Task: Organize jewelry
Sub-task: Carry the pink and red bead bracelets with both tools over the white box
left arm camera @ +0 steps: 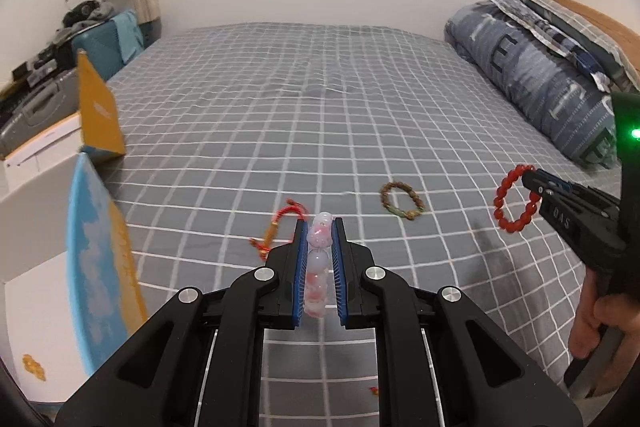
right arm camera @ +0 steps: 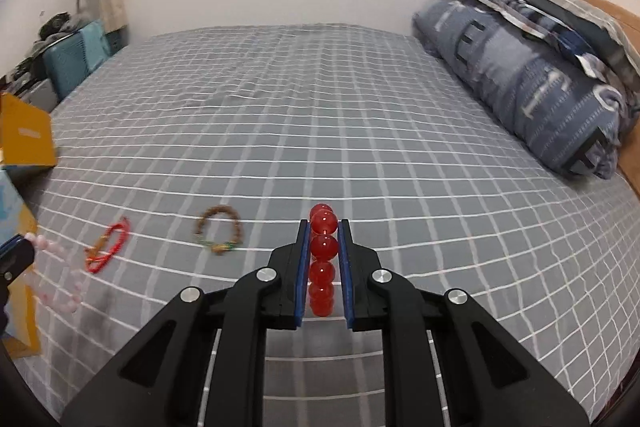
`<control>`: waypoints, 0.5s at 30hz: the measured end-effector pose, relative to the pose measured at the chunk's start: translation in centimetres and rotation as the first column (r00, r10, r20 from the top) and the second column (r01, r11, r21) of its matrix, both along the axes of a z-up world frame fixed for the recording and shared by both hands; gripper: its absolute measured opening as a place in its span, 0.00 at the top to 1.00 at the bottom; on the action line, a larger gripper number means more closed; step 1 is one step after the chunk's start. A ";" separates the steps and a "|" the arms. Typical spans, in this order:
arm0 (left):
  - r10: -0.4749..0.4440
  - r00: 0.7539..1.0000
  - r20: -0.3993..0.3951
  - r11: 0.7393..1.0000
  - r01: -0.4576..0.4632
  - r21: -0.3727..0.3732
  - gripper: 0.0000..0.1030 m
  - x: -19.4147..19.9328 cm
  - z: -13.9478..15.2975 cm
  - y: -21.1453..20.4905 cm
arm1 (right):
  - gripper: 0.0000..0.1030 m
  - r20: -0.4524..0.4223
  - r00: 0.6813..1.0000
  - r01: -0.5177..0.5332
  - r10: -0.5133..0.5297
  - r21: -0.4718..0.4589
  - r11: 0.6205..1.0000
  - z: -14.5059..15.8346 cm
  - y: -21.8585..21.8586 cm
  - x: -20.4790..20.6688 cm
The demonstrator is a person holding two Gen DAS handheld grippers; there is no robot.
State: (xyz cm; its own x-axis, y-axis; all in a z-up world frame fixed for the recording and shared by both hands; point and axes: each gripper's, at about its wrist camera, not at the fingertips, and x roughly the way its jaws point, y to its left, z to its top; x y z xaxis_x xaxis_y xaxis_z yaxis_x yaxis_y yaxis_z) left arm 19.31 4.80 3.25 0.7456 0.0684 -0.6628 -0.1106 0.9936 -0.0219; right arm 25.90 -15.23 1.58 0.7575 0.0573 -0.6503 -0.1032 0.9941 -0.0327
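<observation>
Grey checked bed [left arm camera: 280, 115] lies under both claws. Left claw [left arm camera: 319, 227] clenches a pink bead bracelet [left arm camera: 318, 267] edge-on along its fingers, tilted downward. Right claw [right arm camera: 324, 225] likewise grips a red bead bracelet [right arm camera: 322, 259], held above the bed.

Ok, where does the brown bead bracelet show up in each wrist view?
Left wrist: brown bead bracelet lies on the bedsheet, right of centre, beyond the left gripper.
Right wrist: it lies left of centre, left of the right gripper.
Shared landmark: the red cord bracelet to its left.
</observation>
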 end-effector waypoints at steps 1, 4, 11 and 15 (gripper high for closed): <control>0.011 1.000 0.002 1.000 -0.011 0.006 0.89 -0.2 0.3 0.4 | 0.88 0.009 1.000 -0.016 0.016 0.001 1.000 0.5 1.0 -0.4; 0.033 0.999 0.006 0.999 -0.033 -0.001 0.89 -0.9 1.5 2.1 | 0.88 0.024 0.998 -0.055 0.055 0.004 0.998 2.0 3.6 -1.2; 0.124 0.992 0.020 0.992 -0.125 0.024 0.89 -4.1 5.1 6.7 | 0.88 0.068 0.985 -0.161 0.160 0.007 0.987 6.0 10.5 -3.9; 0.198 0.979 0.039 0.979 -0.199 0.032 0.89 -7.4 7.3 10.8 | 0.88 0.092 0.971 -0.224 0.222 0.004 0.975 8.1 14.8 -6.0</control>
State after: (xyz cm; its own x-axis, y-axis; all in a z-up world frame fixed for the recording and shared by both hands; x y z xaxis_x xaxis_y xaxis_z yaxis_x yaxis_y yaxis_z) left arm 11.94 15.60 10.53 0.7379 0.2406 -0.6305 -0.3056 0.9521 0.0057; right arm 19.89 -0.47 9.66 0.7799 0.2403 -0.5780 -0.3197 0.9468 -0.0378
